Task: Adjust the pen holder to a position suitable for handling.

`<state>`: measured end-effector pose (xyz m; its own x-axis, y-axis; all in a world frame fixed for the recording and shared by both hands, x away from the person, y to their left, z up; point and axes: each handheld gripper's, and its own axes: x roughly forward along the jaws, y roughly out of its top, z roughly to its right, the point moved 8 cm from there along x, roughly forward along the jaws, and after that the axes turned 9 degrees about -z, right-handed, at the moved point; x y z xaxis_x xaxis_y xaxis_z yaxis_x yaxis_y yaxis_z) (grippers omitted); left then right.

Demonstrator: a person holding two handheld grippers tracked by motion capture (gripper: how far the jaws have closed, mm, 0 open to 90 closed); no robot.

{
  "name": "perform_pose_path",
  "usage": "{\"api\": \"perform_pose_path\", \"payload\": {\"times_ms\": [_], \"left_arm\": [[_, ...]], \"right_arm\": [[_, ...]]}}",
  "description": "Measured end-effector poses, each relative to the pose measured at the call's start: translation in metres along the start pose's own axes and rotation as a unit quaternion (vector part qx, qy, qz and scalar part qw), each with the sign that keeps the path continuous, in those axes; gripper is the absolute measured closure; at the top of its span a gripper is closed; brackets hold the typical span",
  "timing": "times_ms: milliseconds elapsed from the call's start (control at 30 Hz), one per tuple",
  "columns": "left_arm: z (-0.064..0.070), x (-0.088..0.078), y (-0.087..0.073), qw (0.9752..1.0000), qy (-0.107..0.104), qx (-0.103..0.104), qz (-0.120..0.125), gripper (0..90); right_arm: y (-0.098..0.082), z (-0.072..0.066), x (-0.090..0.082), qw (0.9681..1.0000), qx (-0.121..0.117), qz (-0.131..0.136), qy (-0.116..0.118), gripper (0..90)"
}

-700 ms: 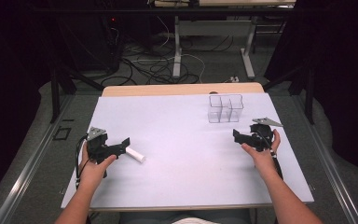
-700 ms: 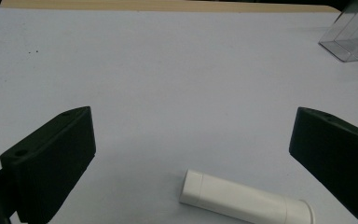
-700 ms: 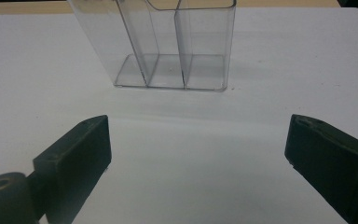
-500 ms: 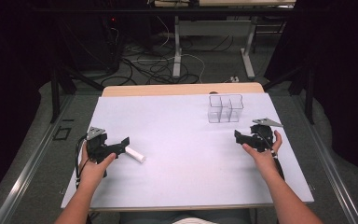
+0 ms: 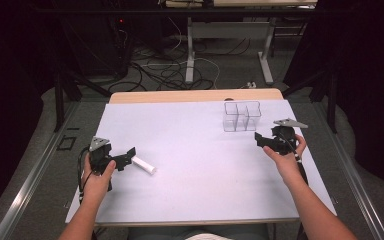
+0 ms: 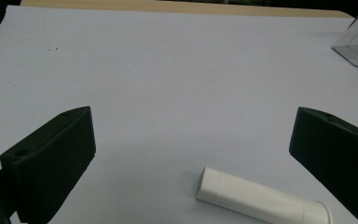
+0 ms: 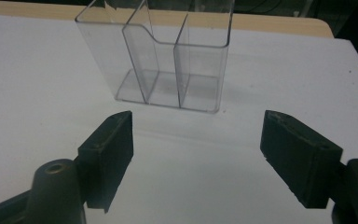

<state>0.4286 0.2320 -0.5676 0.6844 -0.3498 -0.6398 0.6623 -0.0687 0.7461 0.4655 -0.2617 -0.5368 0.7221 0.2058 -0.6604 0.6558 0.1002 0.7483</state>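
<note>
High view shows the work barely begun: the white tube [image 5: 143, 164] lies flat on the bench [image 5: 190, 150], not yet lifted, and the clear organizer [image 5: 241, 116] stands empty toward the far right. Judging by that, the grasp, carry and placing are all left. The left gripper [image 5: 128, 155] has its jaws wide apart, the tube just ahead of them and off toward the right jaw, untouched. The right gripper [image 5: 260, 141] hovers near the organizer, jaws apart, holding nothing.
</note>
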Motion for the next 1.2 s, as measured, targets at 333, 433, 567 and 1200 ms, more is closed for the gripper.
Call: {"api": "perform_pose_path", "payload": {"times_ms": [333,433,567,1200], "left_arm": [[0.0,0.002,-0.001,1.0,0.0,0.004,-0.006,0.2],[0.0,0.002,-0.001,1.0,0.001,0.004,-0.006,0.2],[0.0,0.002,-0.001,1.0,0.001,0.004,-0.006,0.2],[-0.001,0.003,-0.002,1.0,0.002,0.003,-0.009,0.2]], "right_arm": [[0.03,-0.004,0.005,0.9984,-0.015,-0.04,0.036,30.5],[0.037,-0.004,0.009,0.9978,-0.035,-0.049,0.028,31.8],[0.049,-0.002,0.013,0.9972,-0.041,-0.059,0.019,32.0],[0.103,0.017,0.034,0.9954,-0.036,-0.086,-0.023,35.5]]}}
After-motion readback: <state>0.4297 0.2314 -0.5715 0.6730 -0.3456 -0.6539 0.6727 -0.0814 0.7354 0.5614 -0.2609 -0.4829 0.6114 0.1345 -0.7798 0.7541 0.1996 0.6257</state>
